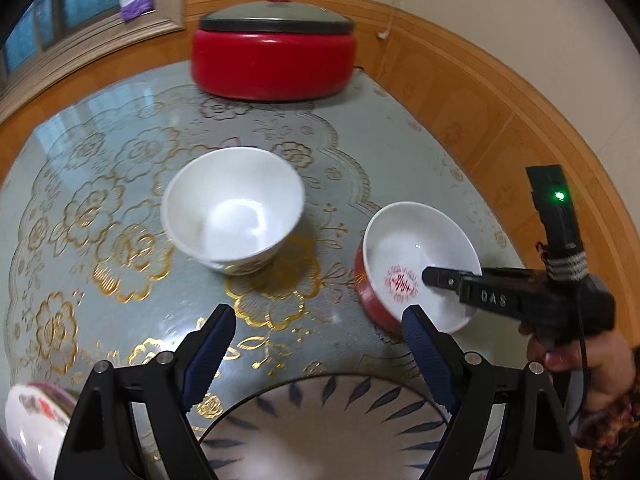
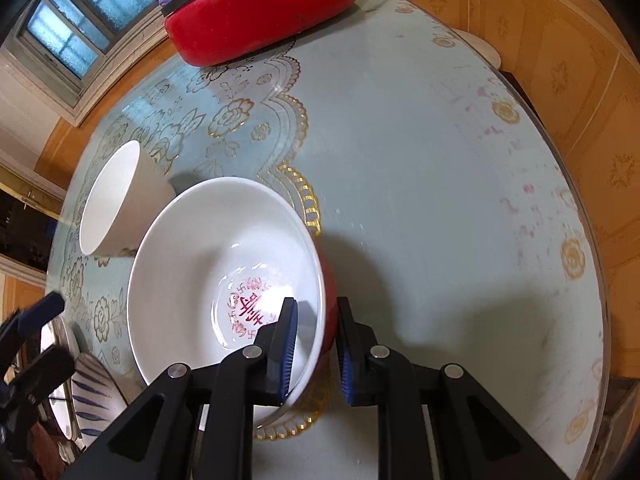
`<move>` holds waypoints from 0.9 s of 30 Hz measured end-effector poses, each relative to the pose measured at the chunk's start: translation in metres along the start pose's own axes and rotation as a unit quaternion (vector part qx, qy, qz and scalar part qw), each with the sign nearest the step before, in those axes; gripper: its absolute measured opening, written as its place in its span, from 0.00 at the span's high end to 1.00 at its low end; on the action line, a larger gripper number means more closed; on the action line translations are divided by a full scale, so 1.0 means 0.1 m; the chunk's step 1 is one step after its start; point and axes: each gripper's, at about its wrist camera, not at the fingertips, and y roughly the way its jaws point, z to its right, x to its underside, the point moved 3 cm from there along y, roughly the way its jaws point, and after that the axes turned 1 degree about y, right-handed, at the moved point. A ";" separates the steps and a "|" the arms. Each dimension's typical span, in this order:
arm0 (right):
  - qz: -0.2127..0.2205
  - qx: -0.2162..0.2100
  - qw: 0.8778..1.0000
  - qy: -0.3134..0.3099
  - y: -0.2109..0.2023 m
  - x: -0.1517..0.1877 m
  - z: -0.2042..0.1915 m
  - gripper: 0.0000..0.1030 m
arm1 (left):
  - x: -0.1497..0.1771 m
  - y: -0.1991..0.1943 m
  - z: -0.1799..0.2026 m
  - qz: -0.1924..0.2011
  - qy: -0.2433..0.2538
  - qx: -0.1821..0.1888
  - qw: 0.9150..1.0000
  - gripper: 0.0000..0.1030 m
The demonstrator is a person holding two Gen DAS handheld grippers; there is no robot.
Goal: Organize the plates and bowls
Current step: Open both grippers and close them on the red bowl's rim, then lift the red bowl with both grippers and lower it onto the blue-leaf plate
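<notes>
A bowl, red outside and white inside, has a red character on its floor and sits at the right of the table. My right gripper is shut on its near rim, one finger inside and one on the red outer wall. In the left wrist view the same red bowl looks tilted, with the right gripper reaching in from the right. A plain white bowl stands at the table's middle. My left gripper hangs open above a blue-leaf patterned bowl, holding nothing.
A red pot with a dark lid stands at the far edge. A flower-patterned dish lies at the near left. A person's hand holds the right gripper. Wood-panelled wall runs close behind the table on the right.
</notes>
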 end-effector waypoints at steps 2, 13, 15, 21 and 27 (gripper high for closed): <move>-0.001 -0.002 1.000 0.003 -0.02 0.04 0.02 0.83 | -0.05 0.07 0.08 -0.010 0.010 0.007 1.000 0.17; 0.002 -0.013 0.999 0.029 -0.06 0.15 0.10 0.83 | -0.30 0.62 0.36 -0.072 0.048 0.013 0.996 0.21; 0.002 -0.014 0.999 0.031 -0.06 0.15 0.11 0.83 | -0.29 0.68 0.37 -0.080 0.053 0.009 0.995 0.27; 0.006 -0.017 0.999 0.032 -0.06 0.15 0.10 0.83 | -0.27 0.87 0.39 -0.105 0.060 0.023 0.992 0.47; 0.011 -0.016 0.999 0.032 -0.06 0.16 0.10 0.82 | -0.25 1.03 0.45 -0.124 0.071 0.023 0.989 0.65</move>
